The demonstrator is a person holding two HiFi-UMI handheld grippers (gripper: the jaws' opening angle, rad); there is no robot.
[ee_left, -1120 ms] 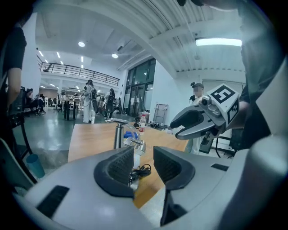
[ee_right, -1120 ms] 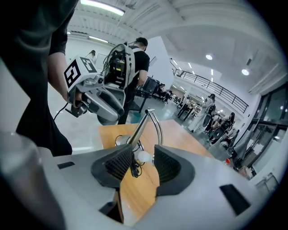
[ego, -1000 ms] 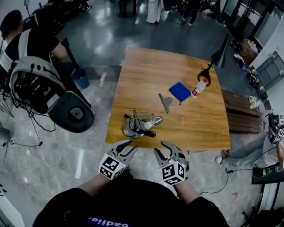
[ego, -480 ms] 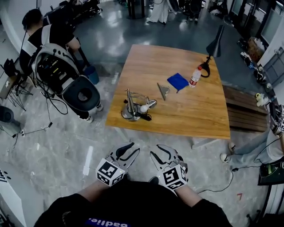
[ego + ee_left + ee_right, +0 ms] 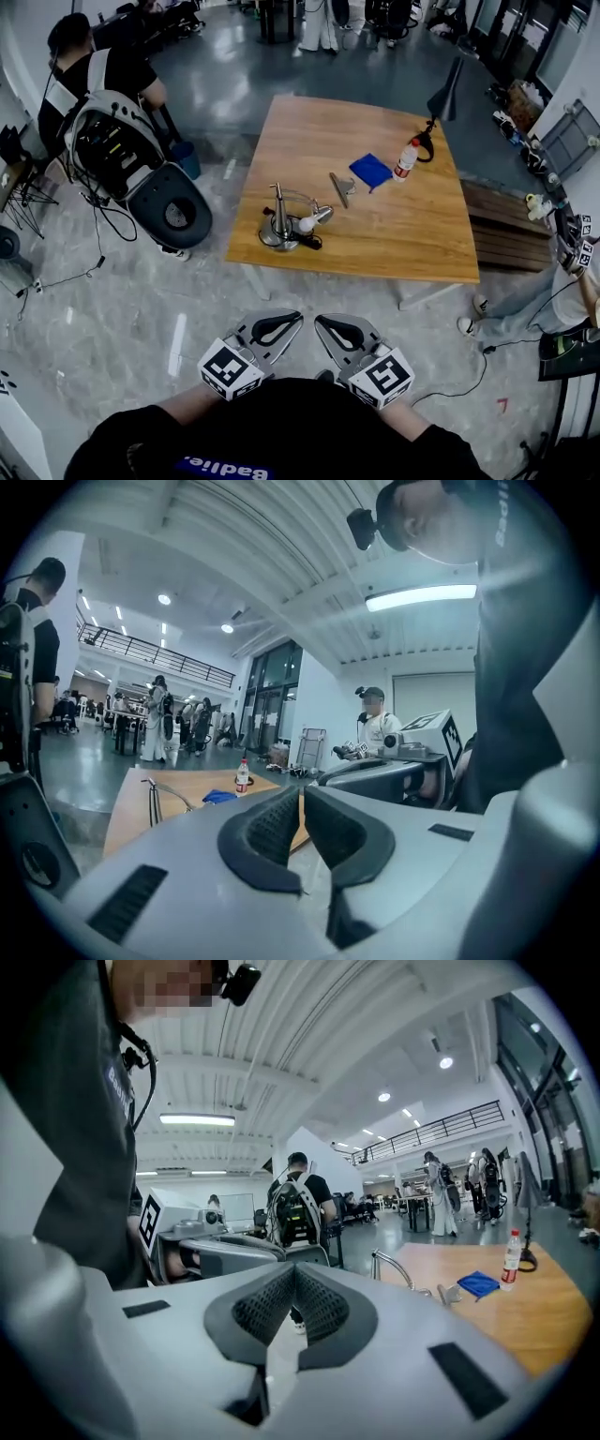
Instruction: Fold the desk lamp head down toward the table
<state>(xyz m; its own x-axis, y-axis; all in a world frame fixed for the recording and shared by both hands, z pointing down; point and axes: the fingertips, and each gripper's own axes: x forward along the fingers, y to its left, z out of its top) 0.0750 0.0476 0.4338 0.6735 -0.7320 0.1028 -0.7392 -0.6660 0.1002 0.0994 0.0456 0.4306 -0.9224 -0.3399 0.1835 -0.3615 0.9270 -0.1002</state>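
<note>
- Table [image 5: 375, 253], centre: matt wood, visible grain.
- Desk lamp [image 5: 281, 230], left of table: polished, shiny metal.
- Cloth [image 5: 370, 170], upper centre: soft, matt fabric.
- Bottle [image 5: 405, 161], beside it: clear plastic.
- Floor [image 5: 141, 309], left: glossy, reflective stone tiles.

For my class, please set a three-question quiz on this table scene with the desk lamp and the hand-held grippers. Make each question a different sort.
1. Multiple choice: what colour is the cloth on the wooden table? A blue; B red; C yellow.
2. True or false: the right gripper holds the silver desk lamp.
3. Short answer: how many lamps stand on the table?
Key: 1 A. 2 False: its jaws are shut on nothing, short of the table. 3 Two: the silver one and a black lamp by the bottle.
</note>
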